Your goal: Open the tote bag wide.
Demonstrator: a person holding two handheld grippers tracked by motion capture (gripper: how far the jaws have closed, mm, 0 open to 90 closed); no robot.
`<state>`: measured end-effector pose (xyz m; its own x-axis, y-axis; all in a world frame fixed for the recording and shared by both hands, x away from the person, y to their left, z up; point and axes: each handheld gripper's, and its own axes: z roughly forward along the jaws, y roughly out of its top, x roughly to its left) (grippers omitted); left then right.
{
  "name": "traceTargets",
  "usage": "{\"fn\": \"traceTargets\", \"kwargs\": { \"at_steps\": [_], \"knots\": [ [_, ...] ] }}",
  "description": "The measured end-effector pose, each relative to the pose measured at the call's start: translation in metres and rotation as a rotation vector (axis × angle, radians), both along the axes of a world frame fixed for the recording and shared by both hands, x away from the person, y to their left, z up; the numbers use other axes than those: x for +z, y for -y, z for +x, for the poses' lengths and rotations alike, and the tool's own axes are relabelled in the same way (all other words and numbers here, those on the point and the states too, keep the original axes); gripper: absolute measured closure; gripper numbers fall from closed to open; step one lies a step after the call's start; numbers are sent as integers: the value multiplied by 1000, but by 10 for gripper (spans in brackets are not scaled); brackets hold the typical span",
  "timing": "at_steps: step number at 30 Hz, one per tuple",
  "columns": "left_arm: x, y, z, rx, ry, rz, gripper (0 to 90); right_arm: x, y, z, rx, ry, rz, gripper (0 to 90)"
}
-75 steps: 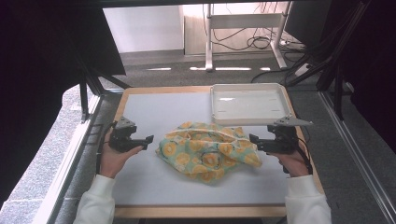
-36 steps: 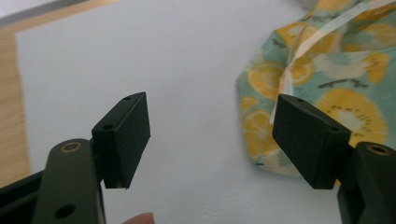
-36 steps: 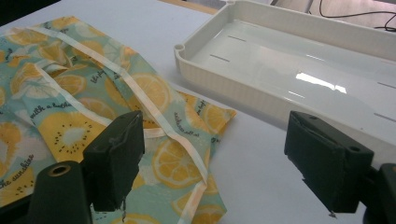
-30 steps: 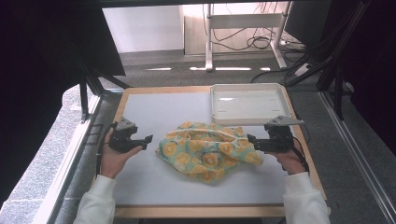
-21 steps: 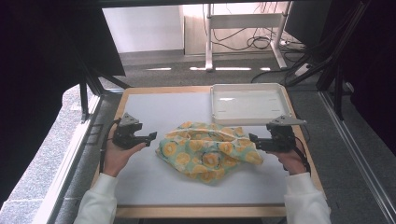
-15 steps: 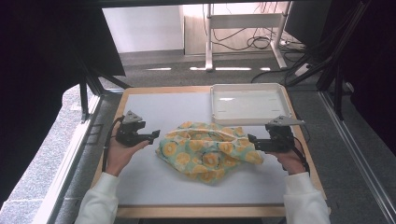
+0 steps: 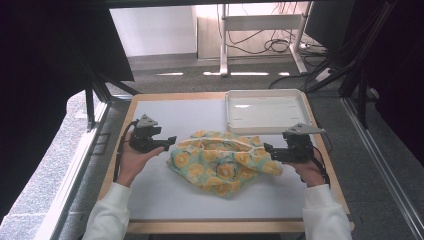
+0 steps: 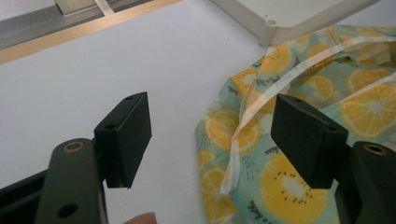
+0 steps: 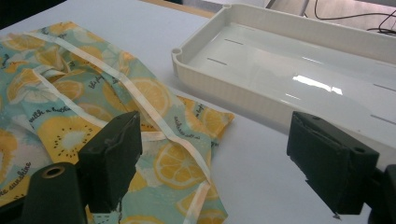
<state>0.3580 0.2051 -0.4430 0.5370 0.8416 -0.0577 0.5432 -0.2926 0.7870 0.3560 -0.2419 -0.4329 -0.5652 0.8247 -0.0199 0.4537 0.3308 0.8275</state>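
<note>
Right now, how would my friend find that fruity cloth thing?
Look at the white table with the wooden edge. In its middle, in front of the white tray, lies a crumpled cloth. It is the only colourful thing: teal with yellow lemon slices and pale ribbon trim.

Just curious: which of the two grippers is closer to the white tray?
The right gripper; the white tray lies just beyond it, while the left gripper sits across the fruit-print cloth.

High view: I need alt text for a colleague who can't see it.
A crumpled mint-green cloth printed with yellow citrus slices lies mid-table on a white mat, with the left tool and right tool, both open, at its left and right edges. An empty white plastic tray sits behind it.
</note>
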Motion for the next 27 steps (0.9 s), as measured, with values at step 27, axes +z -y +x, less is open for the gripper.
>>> {"fn": "traceTargets", "kwargs": {
  "at_steps": [27],
  "knots": [
    [-22, 39, 26, -137, -64, 40, 284, -3, 2, 0, -17, -2, -10, 178]
  ]
}}
